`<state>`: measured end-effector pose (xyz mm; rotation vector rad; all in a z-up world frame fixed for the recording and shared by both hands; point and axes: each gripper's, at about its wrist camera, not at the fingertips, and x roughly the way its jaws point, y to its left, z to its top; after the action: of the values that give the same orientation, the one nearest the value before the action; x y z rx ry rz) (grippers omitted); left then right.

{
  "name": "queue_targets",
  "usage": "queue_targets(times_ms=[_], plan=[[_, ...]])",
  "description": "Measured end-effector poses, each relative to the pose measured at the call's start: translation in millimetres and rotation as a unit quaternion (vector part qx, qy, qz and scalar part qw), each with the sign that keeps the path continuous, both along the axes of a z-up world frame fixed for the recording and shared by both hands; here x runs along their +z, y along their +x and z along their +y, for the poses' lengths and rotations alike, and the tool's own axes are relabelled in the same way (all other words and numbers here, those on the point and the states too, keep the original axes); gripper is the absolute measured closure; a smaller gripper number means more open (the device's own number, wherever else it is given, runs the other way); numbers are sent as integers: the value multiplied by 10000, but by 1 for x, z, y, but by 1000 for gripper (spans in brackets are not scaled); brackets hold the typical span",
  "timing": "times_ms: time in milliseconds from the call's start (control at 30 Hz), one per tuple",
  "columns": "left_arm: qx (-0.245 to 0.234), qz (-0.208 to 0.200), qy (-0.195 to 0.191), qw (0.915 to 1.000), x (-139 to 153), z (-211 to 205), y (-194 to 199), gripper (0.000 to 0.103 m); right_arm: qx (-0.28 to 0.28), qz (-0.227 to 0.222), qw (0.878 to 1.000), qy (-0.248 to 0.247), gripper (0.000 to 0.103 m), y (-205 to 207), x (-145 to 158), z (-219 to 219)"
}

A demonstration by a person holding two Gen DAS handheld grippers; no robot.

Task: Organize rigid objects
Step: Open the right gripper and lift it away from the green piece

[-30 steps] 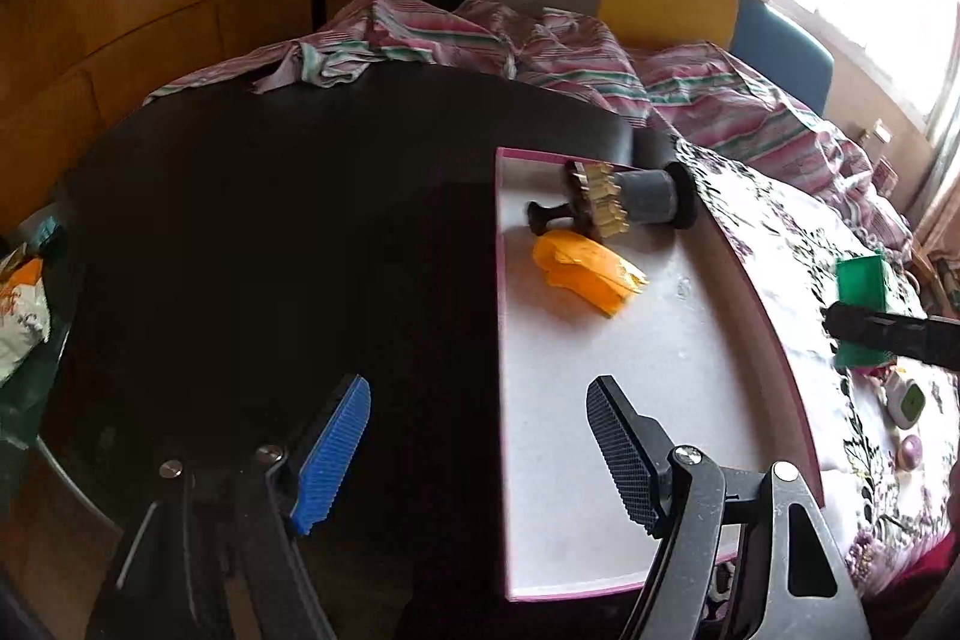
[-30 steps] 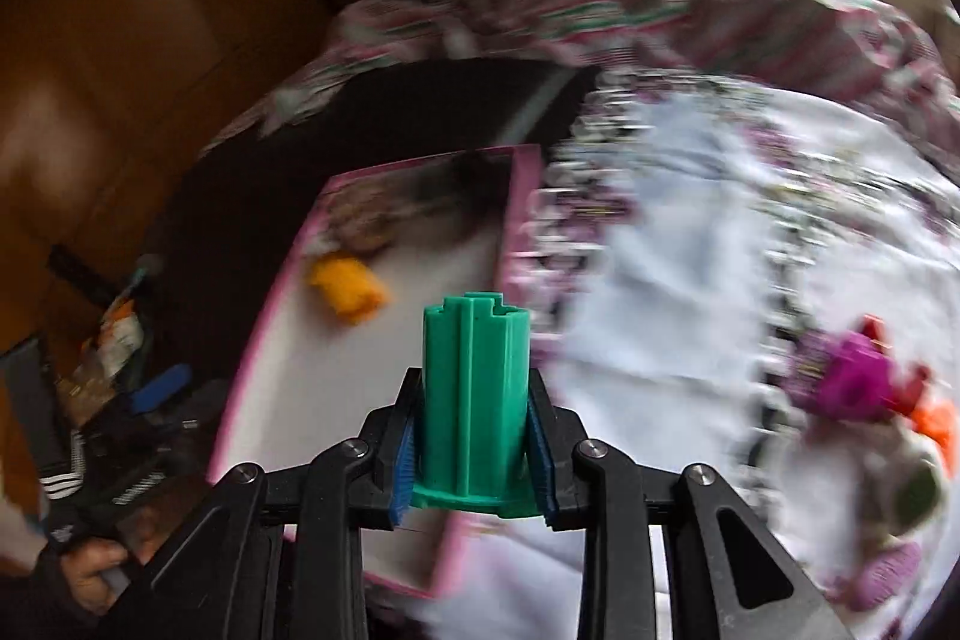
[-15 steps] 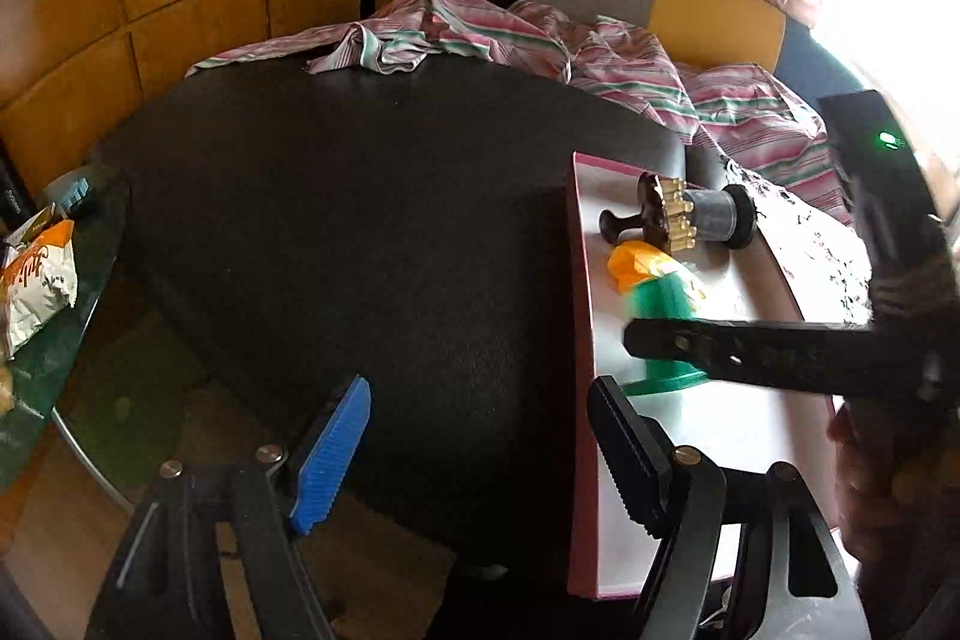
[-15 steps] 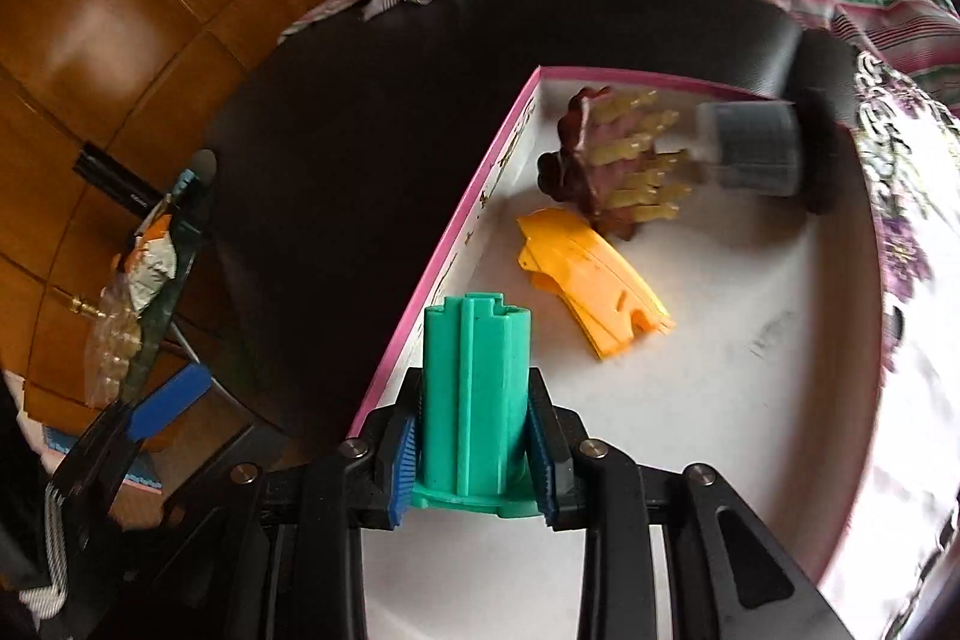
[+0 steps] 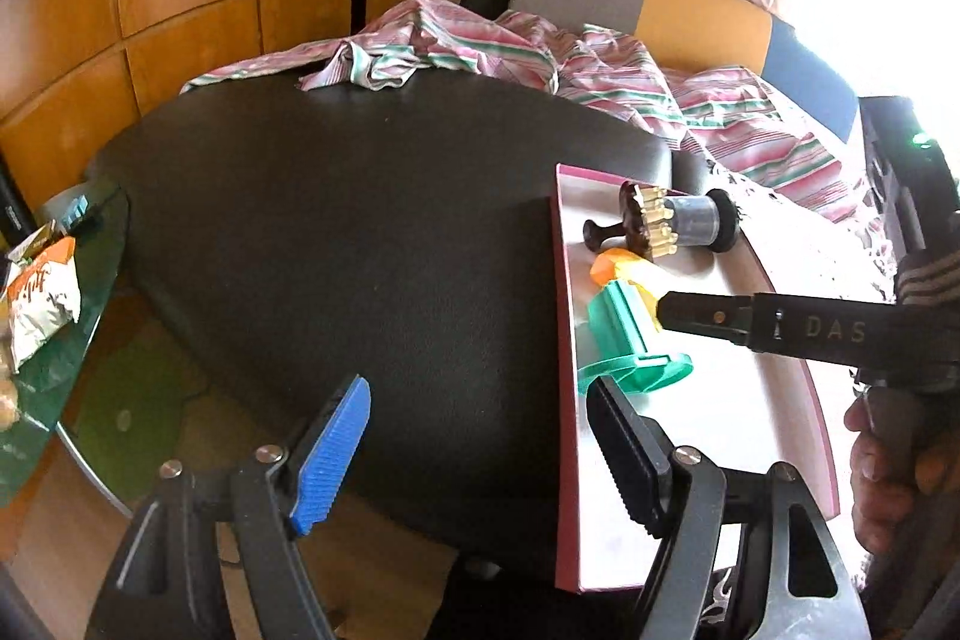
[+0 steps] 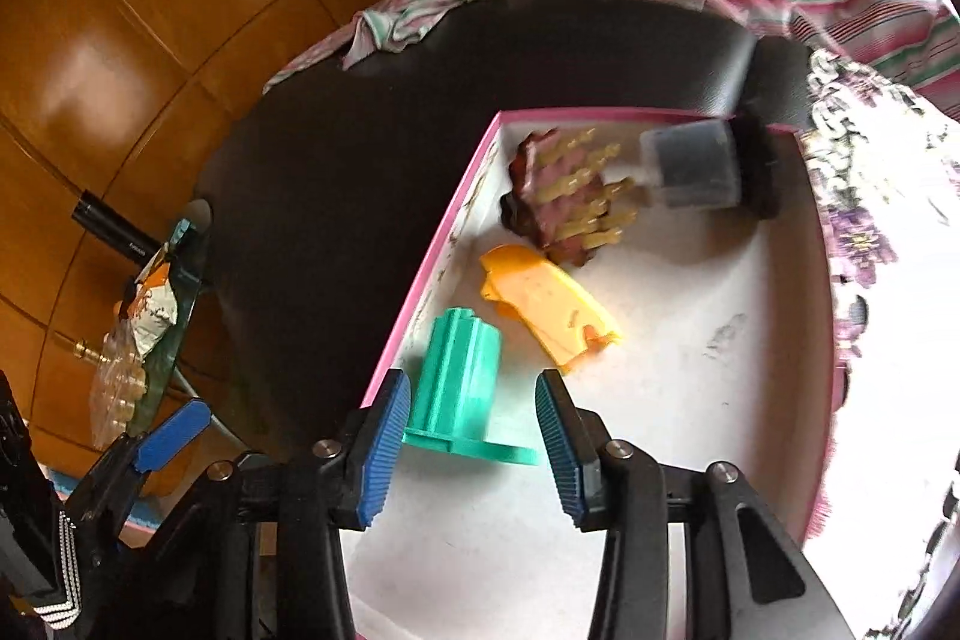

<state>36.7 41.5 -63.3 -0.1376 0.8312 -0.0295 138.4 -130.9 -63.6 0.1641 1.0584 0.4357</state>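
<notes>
A green ribbed plastic cylinder with a flat base (image 6: 465,388) stands on the floor of the pink-rimmed white tray (image 6: 690,370), near its left wall. My right gripper (image 6: 474,445) is open, its blue pads on either side of the cylinder and apart from it. An orange plastic piece (image 6: 549,307) and a brown-and-yellow toothed part with a grey cylinder (image 6: 630,190) lie farther back in the tray. In the left wrist view the green cylinder (image 5: 627,340) stands in the tray (image 5: 708,430). My left gripper (image 5: 480,454) is open and empty over the black table edge.
The black table (image 5: 360,232) lies left of the tray. A striped cloth (image 5: 510,52) is heaped at the back. A glass side table with snack packets (image 5: 42,292) stands at the far left. A floral tablecloth (image 6: 888,220) lies right of the tray.
My right gripper carried the green cylinder from over the tablecloth into the tray, set it down and opened. The left gripper stayed open and shifted only slightly.
</notes>
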Motion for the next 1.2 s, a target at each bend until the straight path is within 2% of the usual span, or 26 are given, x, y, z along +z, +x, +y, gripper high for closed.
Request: queue_targets(times_ms=[400, 967, 1200], plan=[[-360, -259, 170, 9989, 18, -22, -8, 27, -372, -558, 9972, -335, 59, -34, 25, -38], [-987, -346, 315, 9940, 27, -62, -14, 25, -1332, -774, 9874, -353, 59, -61, 42, -127], [-1335, -370, 297, 9899, 31, -84, -13, 25, -1925, -740, 9768, -568, 59, -77, 44, -185]])
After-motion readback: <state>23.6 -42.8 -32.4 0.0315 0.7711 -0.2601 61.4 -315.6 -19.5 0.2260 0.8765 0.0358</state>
